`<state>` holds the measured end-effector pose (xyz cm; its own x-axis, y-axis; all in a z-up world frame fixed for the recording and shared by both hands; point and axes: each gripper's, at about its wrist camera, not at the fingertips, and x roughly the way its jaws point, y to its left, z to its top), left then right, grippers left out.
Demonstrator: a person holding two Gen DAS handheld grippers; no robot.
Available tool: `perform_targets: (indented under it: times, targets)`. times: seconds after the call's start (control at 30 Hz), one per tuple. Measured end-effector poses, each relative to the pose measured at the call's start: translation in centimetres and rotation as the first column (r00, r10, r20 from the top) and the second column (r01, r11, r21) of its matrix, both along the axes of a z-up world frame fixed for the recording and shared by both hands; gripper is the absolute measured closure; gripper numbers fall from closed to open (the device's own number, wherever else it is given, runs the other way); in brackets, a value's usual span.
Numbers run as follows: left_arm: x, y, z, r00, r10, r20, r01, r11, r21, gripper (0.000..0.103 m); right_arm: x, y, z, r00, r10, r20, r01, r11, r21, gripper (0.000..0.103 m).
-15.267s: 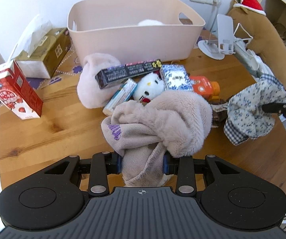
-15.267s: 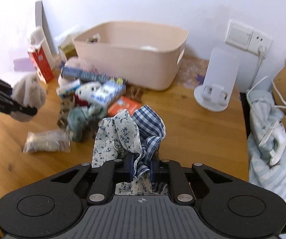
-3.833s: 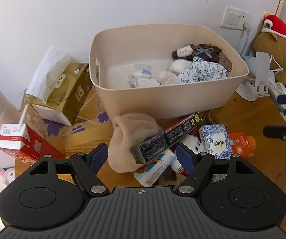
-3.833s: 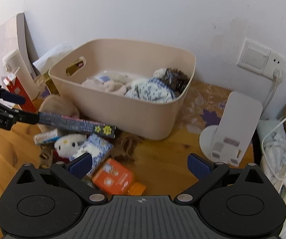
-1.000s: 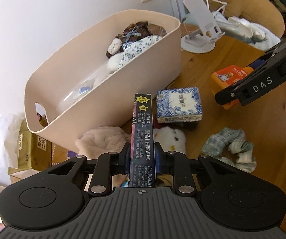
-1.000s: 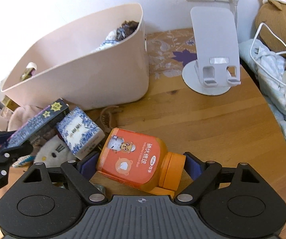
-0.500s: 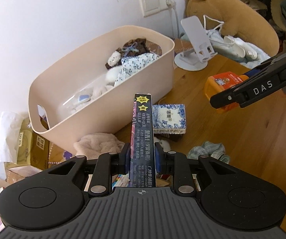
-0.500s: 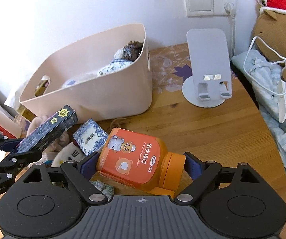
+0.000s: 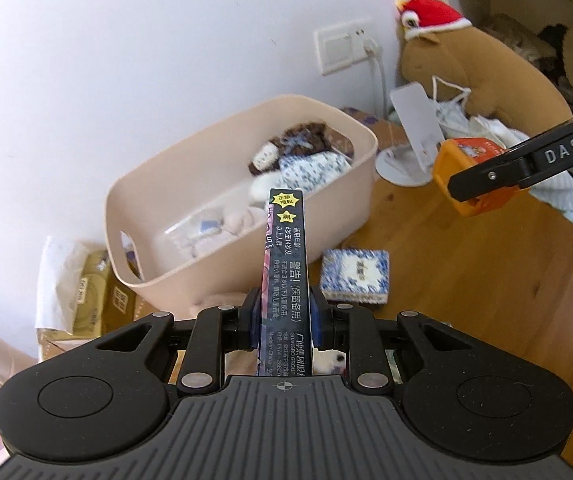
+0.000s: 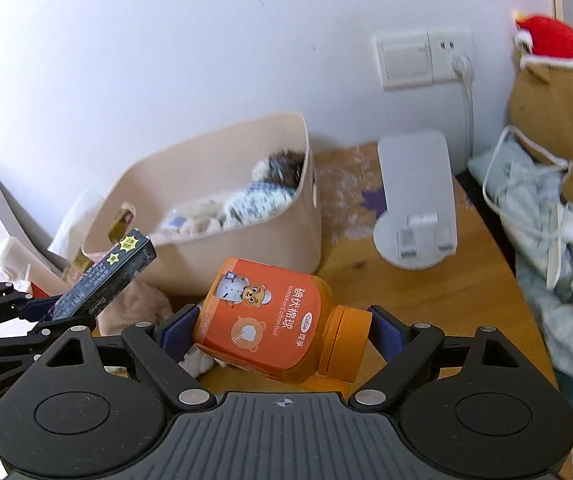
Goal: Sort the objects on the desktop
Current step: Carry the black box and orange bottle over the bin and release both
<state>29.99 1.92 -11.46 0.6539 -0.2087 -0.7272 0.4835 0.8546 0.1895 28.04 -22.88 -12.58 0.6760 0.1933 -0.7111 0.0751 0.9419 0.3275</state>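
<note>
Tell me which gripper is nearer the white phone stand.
Right. The right gripper, clamping the orange bottle, is just in front of the phone stand; the left gripper, holding the dark box, is farther, beyond the bin.

A white phone stand [image 10: 416,200] stands on the wooden table [image 10: 466,280] below a wall switch and socket [image 10: 424,60]. A brown plush toy [image 9: 482,68] in a red hat sits right of it, over pale blue cloth [image 10: 546,232].

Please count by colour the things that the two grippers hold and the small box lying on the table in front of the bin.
Black: 1, long box in left gripper
Orange: 1, bottle in right gripper
Blue and white: 1, small box on table
Total: 3
</note>
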Motion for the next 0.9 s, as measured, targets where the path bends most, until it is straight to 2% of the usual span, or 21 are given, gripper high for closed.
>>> perform_targets:
  times: [0.27,0.6,0.77,0.9]
  targets:
    - [1.7,0.5,2.5,0.997,0.042,0.069,-0.04,0.999,-0.024,0.079,1.7,0.4,3.2,0.996,0.025,0.082,-0.022,0.999,-0.046,0.015]
    - [5.1,0.7,4.5,0.984,0.099,0.15,-0.091,0.994,-0.058,0.079,5.1,0.7,4.8,0.988,0.029,0.15,-0.014,0.995,-0.101,0.015]
    - [6.7,1.1,4.3,0.98,0.134,0.147,-0.122,0.989,-0.087,0.079,6.7,0.8,4.5,0.988,0.011,0.157,0.004,0.995,-0.095,0.015]
    - [8.5,1.8,3.7,0.979,0.156,0.134,-0.143,0.985,-0.1,0.079,8.1,1.4,4.2,0.984,0.025,0.177,-0.002,0.992,-0.126,0.015]
